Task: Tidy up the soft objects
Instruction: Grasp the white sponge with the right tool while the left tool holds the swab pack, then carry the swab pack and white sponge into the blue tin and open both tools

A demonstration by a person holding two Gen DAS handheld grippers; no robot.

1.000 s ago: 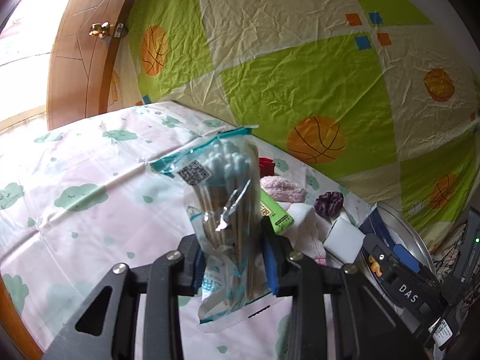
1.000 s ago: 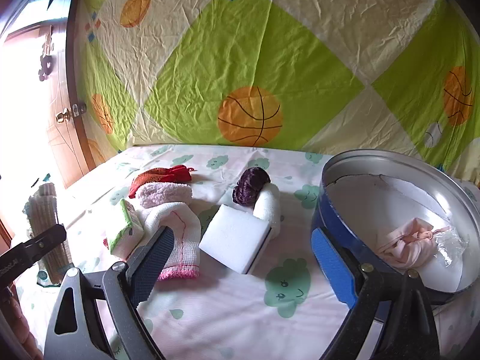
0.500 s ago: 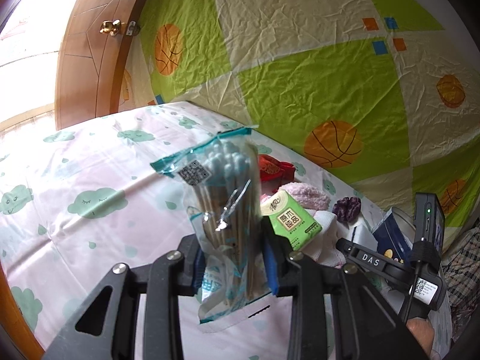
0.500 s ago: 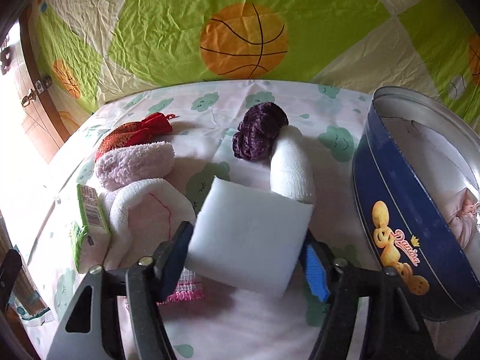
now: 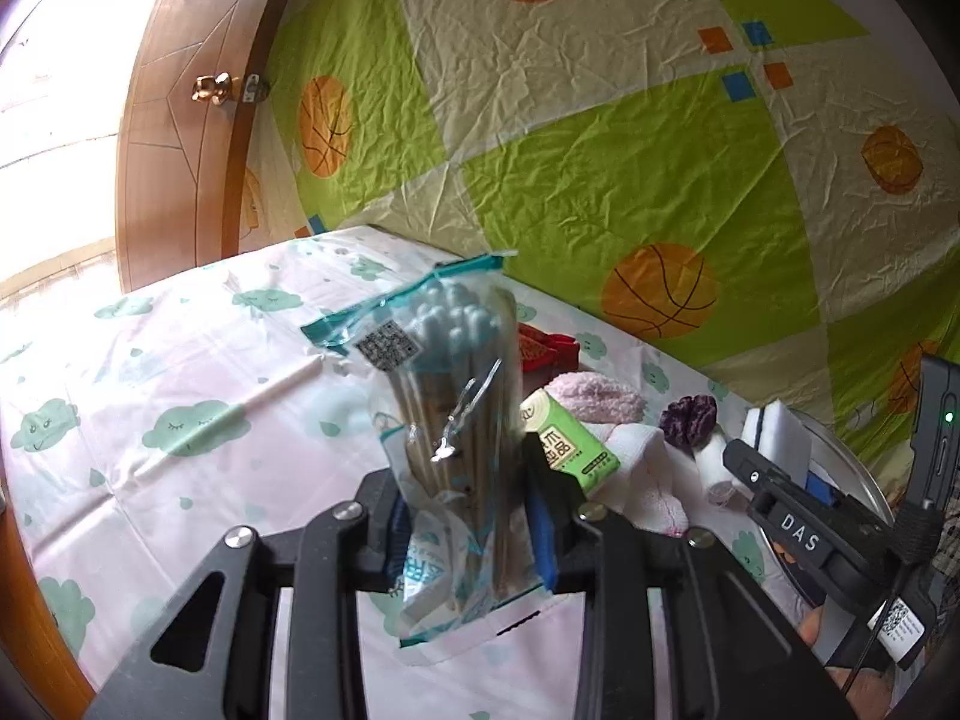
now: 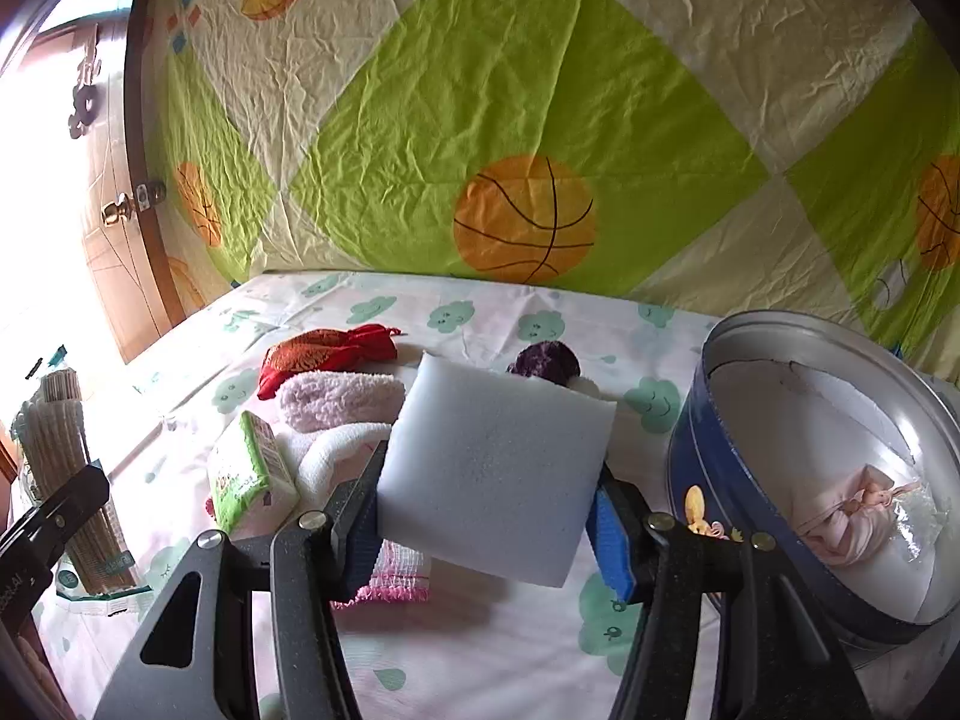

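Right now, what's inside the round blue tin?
Inside the round blue tin lies a pale pink cloth bundle beside crinkled clear plastic on a white lining. The near wall hides the tin's front floor.

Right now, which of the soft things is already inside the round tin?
The pale pink cloth bundle. It alone lies inside the blue tin; the fluffy pink roll, purple ball and others lie on the bed.

Basketball-print sheet [image 6: 528,120] hung behind, wooden door [image 5: 174,138], brass knob [image 5: 211,87]

A basketball-print sheet [image 6: 528,120] hangs behind the cloud-print bed [image 5: 150,396]; wooden door [image 5: 180,138] sunlit.
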